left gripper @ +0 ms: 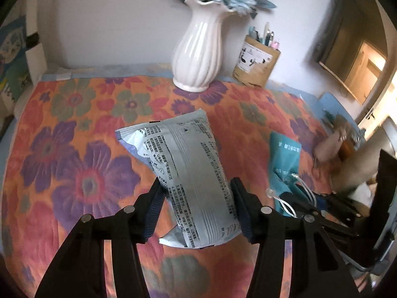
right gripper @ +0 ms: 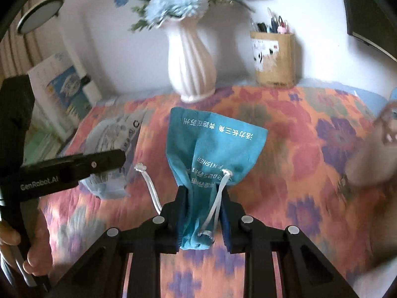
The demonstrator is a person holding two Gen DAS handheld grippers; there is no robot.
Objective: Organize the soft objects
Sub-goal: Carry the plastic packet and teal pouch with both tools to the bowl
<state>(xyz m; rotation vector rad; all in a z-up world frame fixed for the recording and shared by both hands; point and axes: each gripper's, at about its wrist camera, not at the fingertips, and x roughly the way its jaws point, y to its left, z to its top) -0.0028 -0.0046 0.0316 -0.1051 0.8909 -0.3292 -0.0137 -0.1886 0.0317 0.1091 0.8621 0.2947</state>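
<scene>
My left gripper (left gripper: 197,193) is shut on a pale grey-blue soft packet (left gripper: 188,171) with black print, held above the flowered cloth (left gripper: 74,129). My right gripper (right gripper: 202,193) is shut on the neck of a teal drawstring bag (right gripper: 213,144) with white cords, its body lying forward on the cloth (right gripper: 310,149). The teal bag also shows in the left wrist view (left gripper: 285,161), to the right of the packet. The packet shows in the right wrist view (right gripper: 111,136), partly hidden behind the left gripper's black body (right gripper: 74,168).
A white ribbed vase (left gripper: 198,49) with blue flowers and a cardboard pen holder (left gripper: 258,67) stand at the back by the wall. A blurred beige soft object (right gripper: 377,149) lies at the right. Boxes and books (right gripper: 67,92) stand at the left edge.
</scene>
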